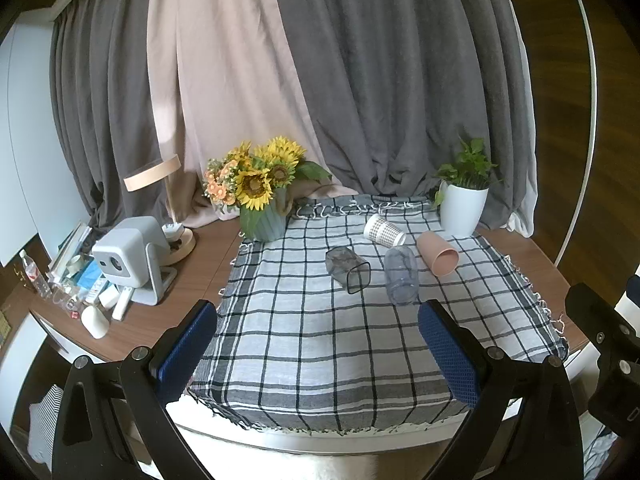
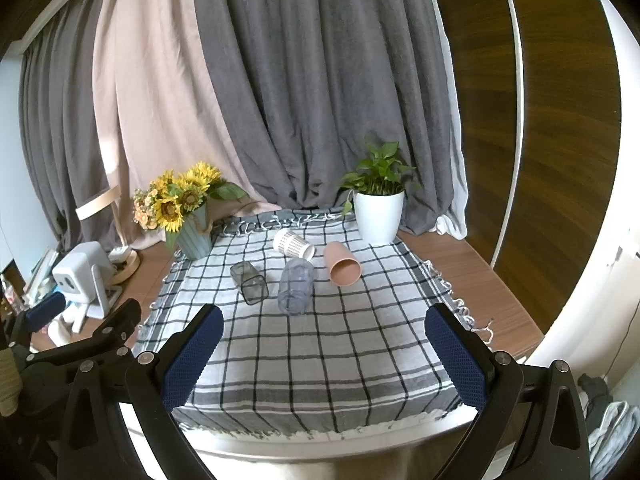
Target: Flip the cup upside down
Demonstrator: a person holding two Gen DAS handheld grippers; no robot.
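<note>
Several cups lie on their sides on a checked cloth [image 1: 320, 332] [image 2: 320, 340]: a dark clear square cup [image 1: 347, 270] [image 2: 249, 282], a clear round cup [image 1: 401, 275] [image 2: 295, 285], a pink cup [image 1: 437, 258] [image 2: 342, 263] and a white patterned cup [image 1: 384, 231] [image 2: 293, 243]. My left gripper [image 1: 318, 312] is open and empty, well short of the cups. My right gripper [image 2: 324, 316] is open and empty, also short of them. The left gripper's body shows at the right wrist view's left edge [image 2: 80, 340].
A sunflower vase [image 1: 262, 200] [image 2: 188, 216] stands at the cloth's far left corner, a white plant pot [image 1: 462, 208] [image 2: 378, 214] at the far right. A white projector [image 1: 128, 256] [image 2: 84, 276], a lamp [image 1: 168, 184] and clutter sit on the left of the table. Curtains hang behind.
</note>
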